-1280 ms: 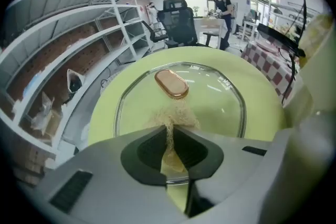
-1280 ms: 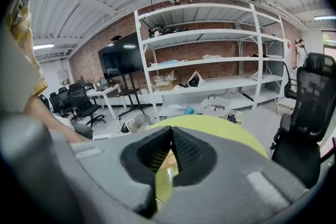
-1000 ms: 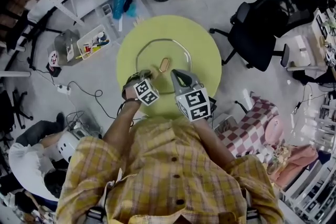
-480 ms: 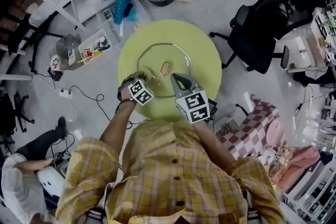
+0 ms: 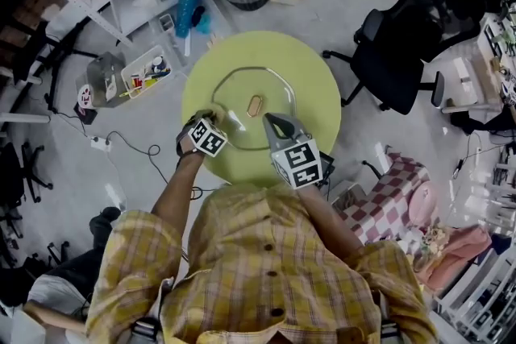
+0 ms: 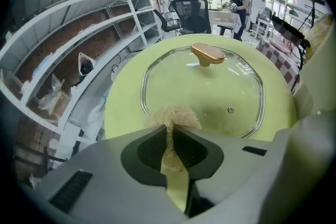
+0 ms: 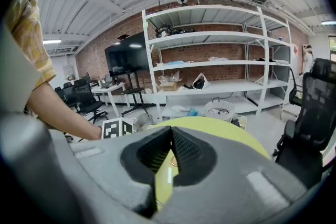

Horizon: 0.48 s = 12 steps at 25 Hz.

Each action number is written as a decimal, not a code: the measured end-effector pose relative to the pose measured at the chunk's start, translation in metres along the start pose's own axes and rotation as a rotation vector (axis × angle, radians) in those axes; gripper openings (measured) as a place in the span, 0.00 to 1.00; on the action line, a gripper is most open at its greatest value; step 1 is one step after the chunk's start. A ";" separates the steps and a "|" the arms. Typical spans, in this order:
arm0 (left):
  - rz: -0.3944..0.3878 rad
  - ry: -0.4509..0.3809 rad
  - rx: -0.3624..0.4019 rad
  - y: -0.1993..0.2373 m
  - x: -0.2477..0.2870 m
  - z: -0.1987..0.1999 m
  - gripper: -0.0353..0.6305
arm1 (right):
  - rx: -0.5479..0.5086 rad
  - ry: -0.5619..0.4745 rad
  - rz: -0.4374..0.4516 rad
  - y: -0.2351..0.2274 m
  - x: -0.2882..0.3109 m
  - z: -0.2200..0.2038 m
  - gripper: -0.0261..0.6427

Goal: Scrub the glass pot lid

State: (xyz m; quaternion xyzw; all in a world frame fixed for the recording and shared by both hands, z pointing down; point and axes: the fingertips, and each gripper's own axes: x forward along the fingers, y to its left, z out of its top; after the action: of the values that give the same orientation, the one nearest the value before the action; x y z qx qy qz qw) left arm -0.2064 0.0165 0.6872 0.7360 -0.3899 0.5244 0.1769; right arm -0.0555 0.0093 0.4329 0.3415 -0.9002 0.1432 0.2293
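Left gripper (image 6: 170,128): jaws pinched shut on a tan fibrous scouring pad (image 6: 173,114), its tuft at the near rim of the clear, steel-rimmed glass pot lid (image 6: 210,94). The lid lies flat on the round yellow-green table (image 6: 123,107), straight ahead of these jaws. Its oval tan knob (image 6: 208,53) stands mid-path. Right gripper (image 5: 271,119), closed and empty, hovers just rightward and may hinder sideways strokes.
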 end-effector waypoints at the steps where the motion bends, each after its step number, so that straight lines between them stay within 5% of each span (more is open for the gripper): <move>1: -0.008 -0.007 -0.034 0.000 -0.001 0.001 0.12 | -0.003 -0.011 0.005 0.000 0.000 0.000 0.04; 12: -0.031 -0.076 -0.404 -0.002 -0.019 0.010 0.12 | 0.022 -0.096 -0.004 -0.014 -0.010 -0.015 0.04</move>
State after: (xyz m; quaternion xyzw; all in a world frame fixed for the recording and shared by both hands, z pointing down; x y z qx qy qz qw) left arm -0.2013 0.0180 0.6664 0.7109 -0.4820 0.4046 0.3141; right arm -0.0351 0.0110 0.4420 0.3524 -0.9078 0.1361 0.1824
